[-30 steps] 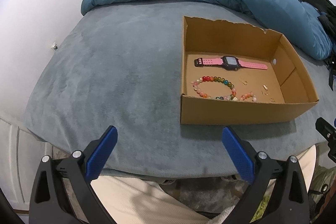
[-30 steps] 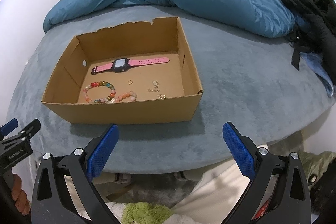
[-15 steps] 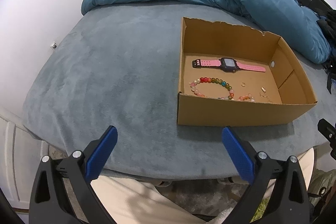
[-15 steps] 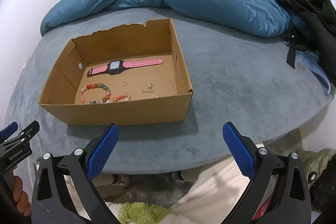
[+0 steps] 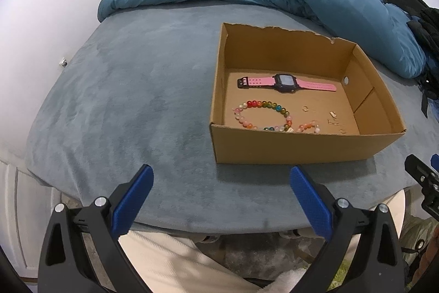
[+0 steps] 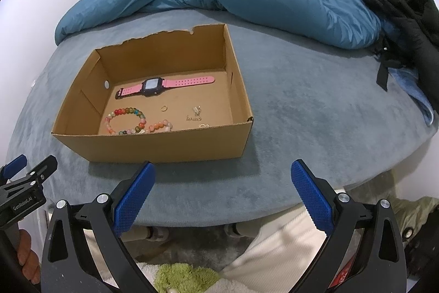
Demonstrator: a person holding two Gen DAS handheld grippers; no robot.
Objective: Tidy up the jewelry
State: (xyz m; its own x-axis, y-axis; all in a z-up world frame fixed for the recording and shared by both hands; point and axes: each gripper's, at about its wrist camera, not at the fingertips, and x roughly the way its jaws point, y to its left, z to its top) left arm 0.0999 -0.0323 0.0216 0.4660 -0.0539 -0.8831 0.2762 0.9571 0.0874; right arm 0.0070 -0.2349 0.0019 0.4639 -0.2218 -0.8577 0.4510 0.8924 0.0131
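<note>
Several jewelry pieces, a pink watch (image 5: 285, 83), a beaded bracelet (image 5: 262, 114) and small gold bits (image 6: 197, 114), lie in the cardboard box (image 5: 301, 147) on the bed (image 5: 123, 89), ahead of both wide-open, empty grippers (left gripper (image 5: 221, 203), right gripper (image 6: 222, 199)). Only the right view shows black clothing (image 6: 406, 4).

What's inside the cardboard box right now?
Inside the cardboard box: a pink watch, a multicoloured bead bracelet, a small ring and tiny gold pieces. The near wall hides the floor's front strip.
</note>
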